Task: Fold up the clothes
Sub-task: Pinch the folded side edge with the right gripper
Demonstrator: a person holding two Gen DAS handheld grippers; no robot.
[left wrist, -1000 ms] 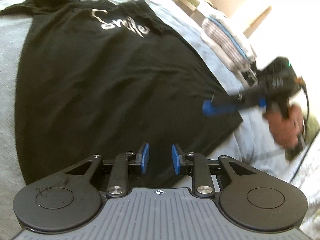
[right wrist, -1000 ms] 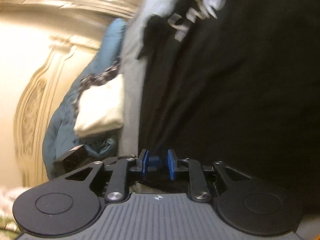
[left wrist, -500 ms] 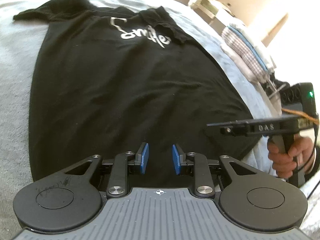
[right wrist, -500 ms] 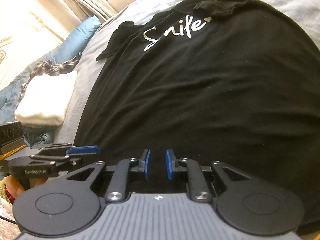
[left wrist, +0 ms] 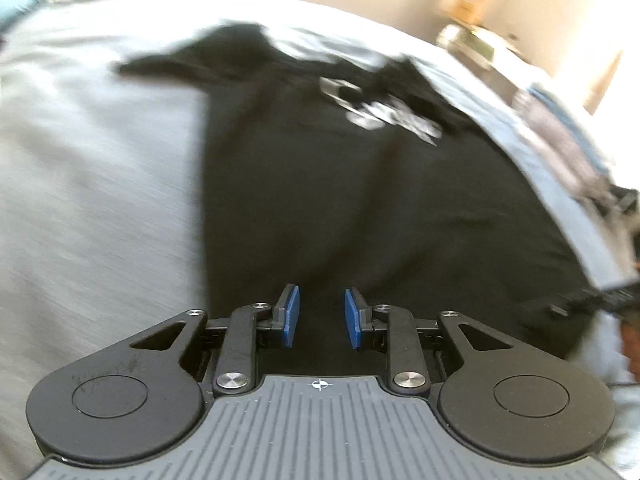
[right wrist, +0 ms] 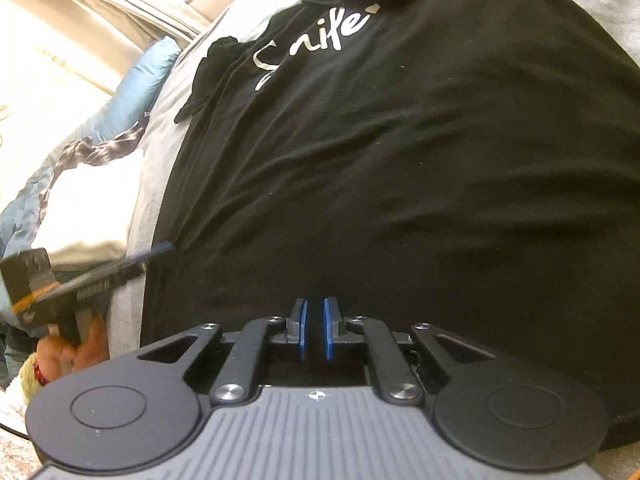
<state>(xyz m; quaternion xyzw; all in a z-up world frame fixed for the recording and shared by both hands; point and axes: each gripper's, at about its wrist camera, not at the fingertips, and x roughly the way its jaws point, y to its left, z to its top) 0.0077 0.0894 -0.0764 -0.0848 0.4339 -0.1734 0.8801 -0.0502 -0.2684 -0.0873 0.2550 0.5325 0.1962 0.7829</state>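
A black T-shirt with white script lies spread flat on a grey bed sheet. My left gripper hovers over its near hem, close to the shirt's left edge, jaws open with only flat cloth showing behind the gap. The picture there is blurred by motion. My right gripper is over the near hem of the T-shirt; its jaws are closing to a narrow slit with no cloth seen pinched between the pads. The left gripper also shows at that view's left, by the shirt's side edge, held by a hand.
A stack of folded clothes sits on the bed beyond the shirt's right side. On the other side lie a blue blanket, a plaid cloth and a white folded item. A bedside surface with small items stands behind.
The left wrist view has swung, so the shirt now sits further right. The right gripper's jaws have narrowed. In the right wrist view the left gripper has risen toward the shirt's side edge.
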